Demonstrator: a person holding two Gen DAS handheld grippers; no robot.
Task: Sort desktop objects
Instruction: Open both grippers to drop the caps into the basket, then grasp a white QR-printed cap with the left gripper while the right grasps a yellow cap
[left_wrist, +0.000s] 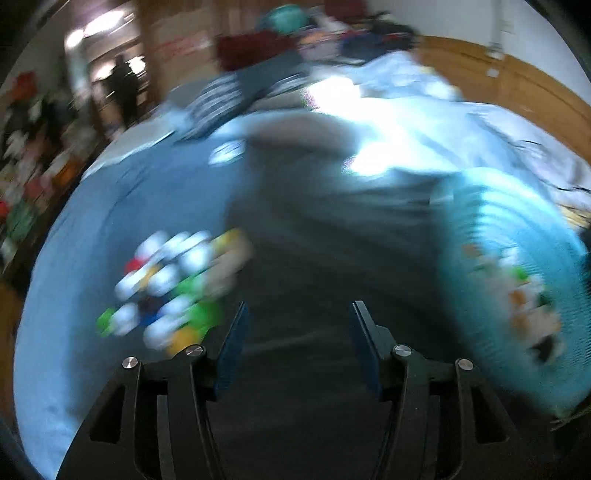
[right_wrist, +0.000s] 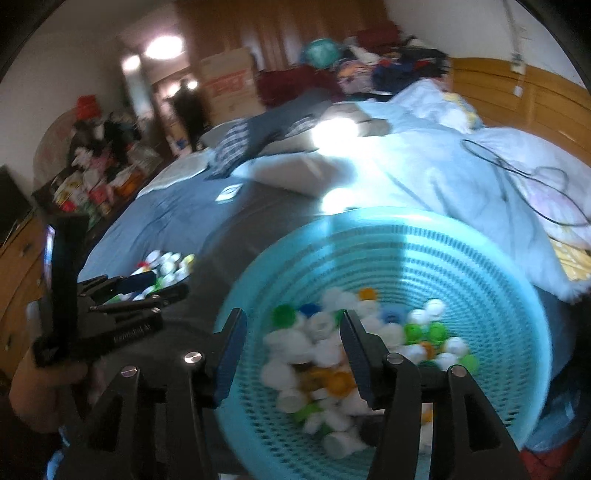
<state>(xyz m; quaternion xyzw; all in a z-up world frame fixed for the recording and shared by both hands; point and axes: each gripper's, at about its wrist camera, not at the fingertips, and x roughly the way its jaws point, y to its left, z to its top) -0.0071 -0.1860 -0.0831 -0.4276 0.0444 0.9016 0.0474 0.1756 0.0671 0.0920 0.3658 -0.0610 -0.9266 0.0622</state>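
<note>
A heap of loose bottle caps (left_wrist: 173, 288), mostly white with some green, yellow, red and blue, lies on the grey-blue bedsheet. It sits just left of my left gripper (left_wrist: 299, 306), which is open with nothing between its fingers. This view is heavily blurred. A turquoise mesh basket (left_wrist: 517, 236) stands to the right. In the right wrist view my right gripper (right_wrist: 292, 314) hangs open and empty over the basket (right_wrist: 480, 266), which holds several caps (right_wrist: 332, 350). The left gripper (right_wrist: 166, 284) appears at the left, held by a hand (right_wrist: 33, 391), next to the heap of caps (right_wrist: 166, 264).
The surface is a bed with a dark grey blanket (right_wrist: 258, 221), a white duvet (right_wrist: 443, 166) at the right and a black cable (right_wrist: 517, 173) across it. Folded clothes (right_wrist: 266, 129) lie at the far end. A cluttered shelf (right_wrist: 92, 173) stands left; a person (right_wrist: 188, 107) is in the doorway.
</note>
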